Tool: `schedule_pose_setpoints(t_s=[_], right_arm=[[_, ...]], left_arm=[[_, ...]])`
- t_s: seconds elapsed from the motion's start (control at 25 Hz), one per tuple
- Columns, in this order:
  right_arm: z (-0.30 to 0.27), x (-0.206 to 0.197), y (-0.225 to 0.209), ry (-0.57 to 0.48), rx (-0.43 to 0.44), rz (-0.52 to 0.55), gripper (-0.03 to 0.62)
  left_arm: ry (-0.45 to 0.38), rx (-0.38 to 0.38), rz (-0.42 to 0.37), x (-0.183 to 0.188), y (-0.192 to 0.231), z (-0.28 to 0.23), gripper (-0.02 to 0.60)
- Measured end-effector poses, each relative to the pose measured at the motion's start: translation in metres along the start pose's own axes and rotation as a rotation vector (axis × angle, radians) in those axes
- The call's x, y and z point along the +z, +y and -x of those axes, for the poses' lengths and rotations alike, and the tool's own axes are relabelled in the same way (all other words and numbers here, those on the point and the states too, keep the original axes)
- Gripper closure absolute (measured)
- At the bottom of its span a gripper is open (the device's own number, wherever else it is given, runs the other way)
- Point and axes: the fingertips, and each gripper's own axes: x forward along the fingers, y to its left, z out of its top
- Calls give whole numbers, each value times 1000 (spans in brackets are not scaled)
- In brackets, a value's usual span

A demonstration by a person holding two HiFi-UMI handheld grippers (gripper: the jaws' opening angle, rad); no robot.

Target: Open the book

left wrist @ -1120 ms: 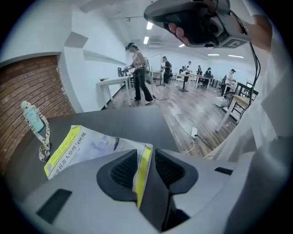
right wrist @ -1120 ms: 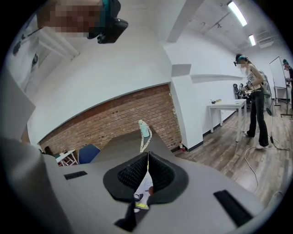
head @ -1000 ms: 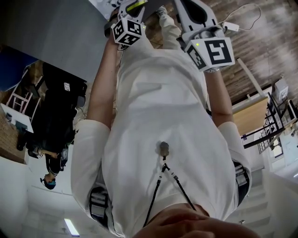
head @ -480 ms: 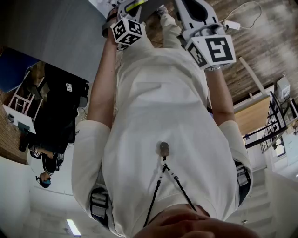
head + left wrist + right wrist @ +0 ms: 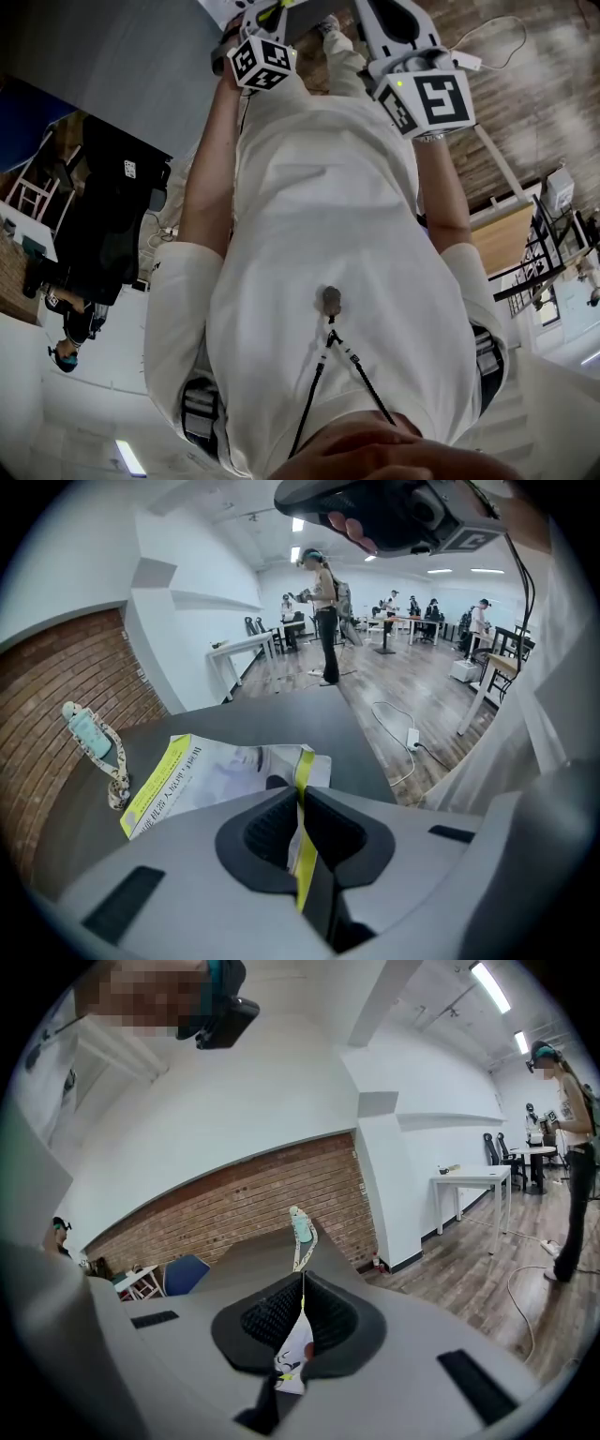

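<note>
The book, pale with a yellow band, lies on the dark grey table. My left gripper has just been closing and now pinches the cover's near edge, where a yellow strip runs between its pads. My right gripper is shut on a thin printed leaf of the book, seen edge-on. In the head view only the marker cubes of the left gripper and the right gripper show, above the person's white shirt. A corner of the book peeks in at the top edge.
A teal item on a patterned lanyard lies at the table's far left, also ahead of the right gripper as the lanyard. A brick wall stands beyond the table. White desks, chairs, floor cables and people fill the room behind.
In the head view the left gripper's cube has shifted slightly right and the background has slid a little. The right gripper's cube holds its place.
</note>
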Motion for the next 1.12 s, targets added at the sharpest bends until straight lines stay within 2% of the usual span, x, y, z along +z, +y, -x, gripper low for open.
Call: schedule_pose_setpoints(t_s=[0.48,0.88,1.12], right_arm=[[-14,9,27,8,76,42,557],[-23,5,53,33,150,74,557],[-27,4,66,41,191,93,557]], left_arm=[[-54,43,152,-2,16,25,553],[-104,94,239,-12,26,49,554],[-124,133,329,-21,29,60,554]])
